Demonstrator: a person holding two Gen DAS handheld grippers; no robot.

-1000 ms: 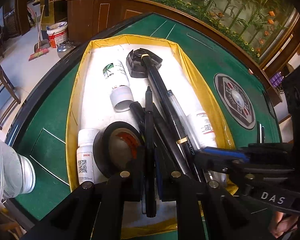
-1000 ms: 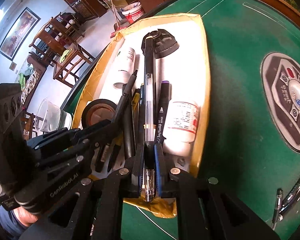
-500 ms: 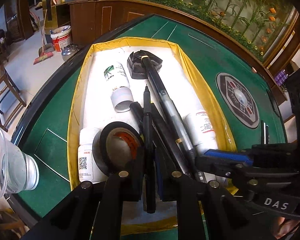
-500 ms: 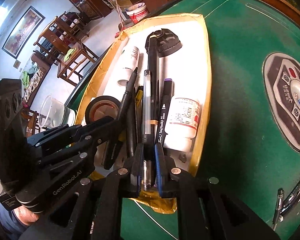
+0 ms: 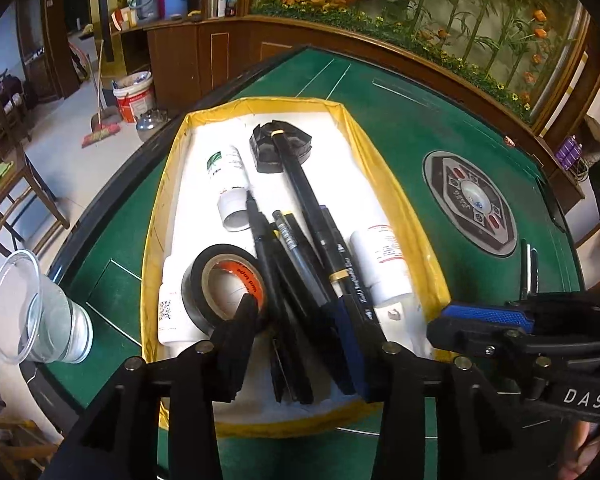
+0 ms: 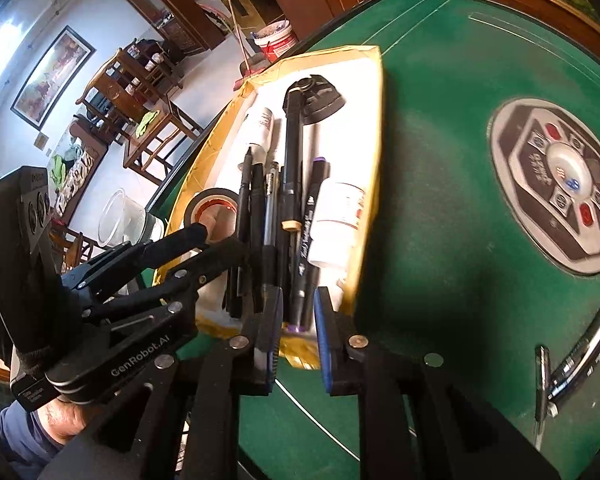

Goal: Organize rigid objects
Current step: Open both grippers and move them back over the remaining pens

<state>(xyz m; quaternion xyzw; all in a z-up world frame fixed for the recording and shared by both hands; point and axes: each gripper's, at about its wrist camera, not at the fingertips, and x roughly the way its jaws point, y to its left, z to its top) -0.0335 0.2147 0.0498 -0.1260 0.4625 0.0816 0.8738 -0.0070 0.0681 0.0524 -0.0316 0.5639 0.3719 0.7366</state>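
A yellow-rimmed tray [image 5: 152, 240] with a white lining holds a row of pens [image 5: 296, 248], a black tape roll [image 5: 196, 280], white bottles [image 5: 380, 256] and a long black rod on a black base [image 5: 280, 148]. My left gripper [image 5: 296, 344] hangs over the pens' near ends. Its jaws are opening and stand apart from the pens that lie between them. My right gripper [image 6: 296, 336] is at the tray's near edge [image 6: 374, 184]. Its jaws are opening too, with the purple-tipped marker's end [image 6: 296, 325] between the blue pads but not touched.
The tray sits on a green felt table with a round control panel [image 5: 470, 204] at its middle. A clear plastic cup [image 5: 28, 308] stands near the table's left edge. A loose pen [image 6: 544, 376] lies by a chrome rail at the right. Chairs and a bucket stand on the floor beyond.
My left gripper has let go of the thin black pen and my right gripper of the clear pen. Both pens now lie in the tray. Both grippers have drawn back a little.
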